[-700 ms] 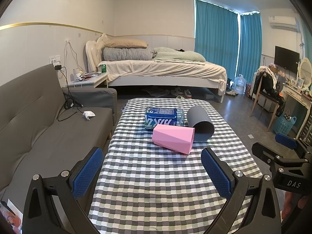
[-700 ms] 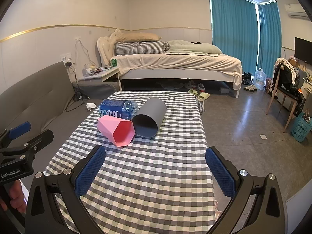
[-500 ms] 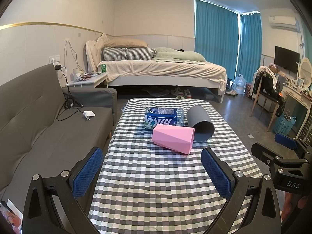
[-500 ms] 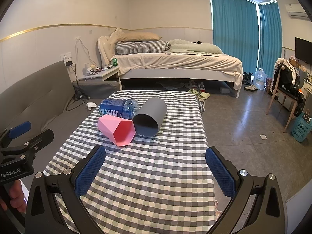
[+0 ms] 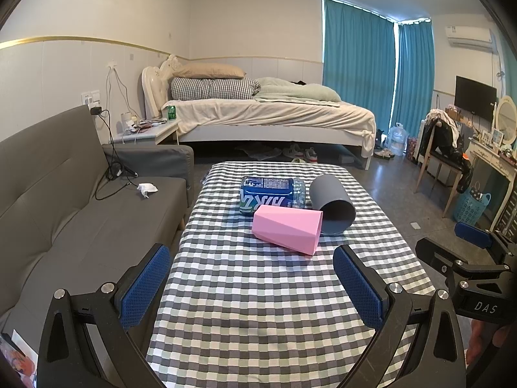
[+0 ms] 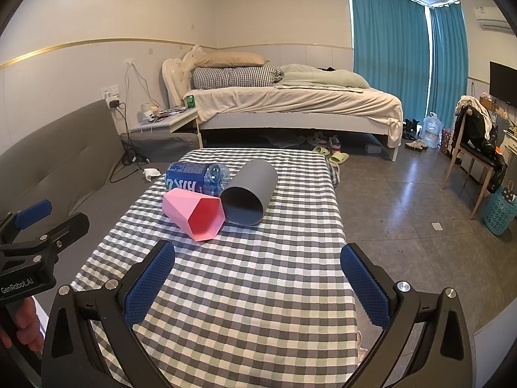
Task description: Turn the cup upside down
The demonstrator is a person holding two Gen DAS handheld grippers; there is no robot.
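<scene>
Nothing moved since before: both my tongs point(image 5: 252, 284) point(image 6: 258, 283) gape empty, pink cup point(image 6: 195, 213) still on its side, unflipped.

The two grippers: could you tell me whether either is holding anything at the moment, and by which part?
Nothing is held. The left gripper and right gripper are both open and empty above the table, short of the pink cup and grey cup.

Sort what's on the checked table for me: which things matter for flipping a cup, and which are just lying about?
For the job:
- pink faceted cup, on its side, mouth toward the grippers
- grey round cup, also on its side
- left gripper and right gripper, both open, empty

Lying about:
- blue-labelled water bottle, lying behind the cups
- crumpled tissue on the sofa
</scene>
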